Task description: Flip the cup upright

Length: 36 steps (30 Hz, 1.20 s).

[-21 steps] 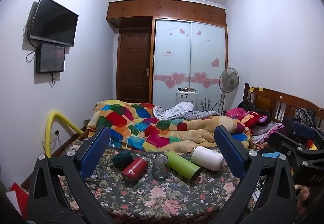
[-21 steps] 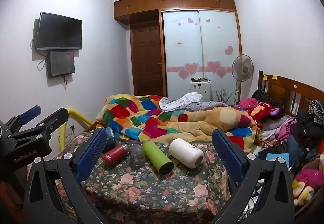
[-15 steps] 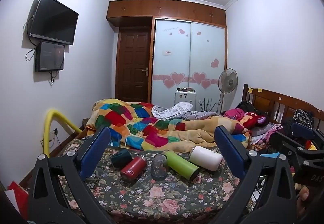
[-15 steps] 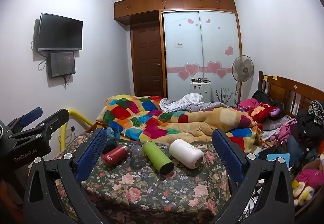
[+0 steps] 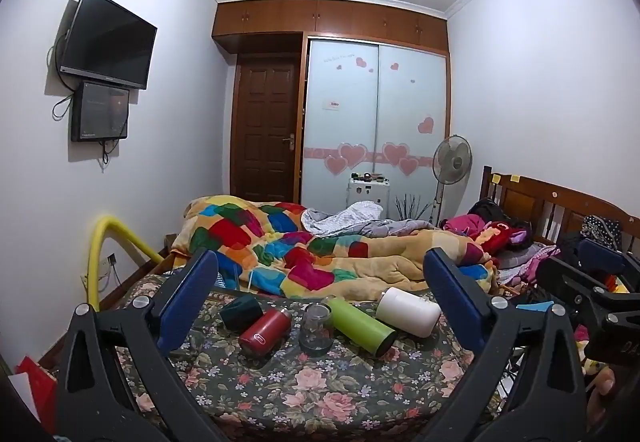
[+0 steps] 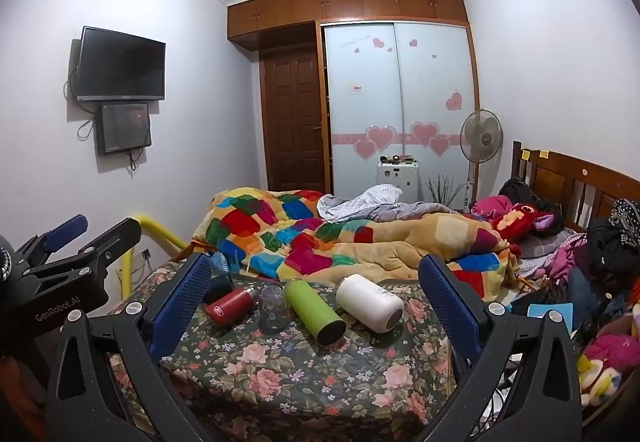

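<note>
Several cups lie on a floral-covered table [image 5: 304, 394] [image 6: 296, 374]: a dark green cup [image 5: 240, 312], a red flask [image 5: 266, 331] [image 6: 231, 307], a clear glass [image 5: 315, 328] [image 6: 273, 307] standing mouth down, a green bottle [image 5: 360, 326] [image 6: 314, 309] and a white cup [image 5: 408, 311] [image 6: 370, 302], the last two on their sides. My left gripper [image 5: 320, 294] is open and empty, held back from the cups. My right gripper [image 6: 316, 296] is open and empty too. Each gripper shows in the other's view, the right [image 5: 592, 298] and the left [image 6: 60, 258].
A bed with a patchwork quilt [image 5: 320, 254] lies right behind the table. A yellow padded rail [image 5: 104, 242] stands at the left. A wooden headboard [image 6: 572, 182] and piled clothes and toys [image 6: 600, 266] fill the right side.
Both views have shifted slightly; the table and cups sit a little lower and nearer in the frames. Nothing on the table has moved. Both grippers stay open.
</note>
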### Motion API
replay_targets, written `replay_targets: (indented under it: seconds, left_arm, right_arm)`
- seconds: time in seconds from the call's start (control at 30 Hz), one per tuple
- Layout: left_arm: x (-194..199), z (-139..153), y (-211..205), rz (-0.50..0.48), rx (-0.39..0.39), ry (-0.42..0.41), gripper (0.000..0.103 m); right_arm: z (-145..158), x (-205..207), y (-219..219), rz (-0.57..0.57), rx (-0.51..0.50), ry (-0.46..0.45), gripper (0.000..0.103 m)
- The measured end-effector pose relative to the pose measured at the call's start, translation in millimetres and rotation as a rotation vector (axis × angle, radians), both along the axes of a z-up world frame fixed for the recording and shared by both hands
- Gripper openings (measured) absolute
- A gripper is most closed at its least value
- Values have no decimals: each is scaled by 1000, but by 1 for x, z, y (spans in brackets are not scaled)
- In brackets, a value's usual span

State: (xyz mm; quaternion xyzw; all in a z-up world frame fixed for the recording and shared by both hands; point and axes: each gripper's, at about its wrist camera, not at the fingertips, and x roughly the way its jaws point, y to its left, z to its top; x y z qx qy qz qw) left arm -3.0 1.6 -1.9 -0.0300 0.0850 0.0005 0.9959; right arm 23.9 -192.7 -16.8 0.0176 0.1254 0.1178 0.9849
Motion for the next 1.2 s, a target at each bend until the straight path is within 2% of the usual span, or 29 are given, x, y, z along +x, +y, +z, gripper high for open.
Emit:
replay_targets:
  seconds: [1.2]
  left_arm:
    - [-6, 2, 10, 27, -17, -26, 103]
  right_arm:
    - [3, 0, 8, 33, -3, -24, 103]
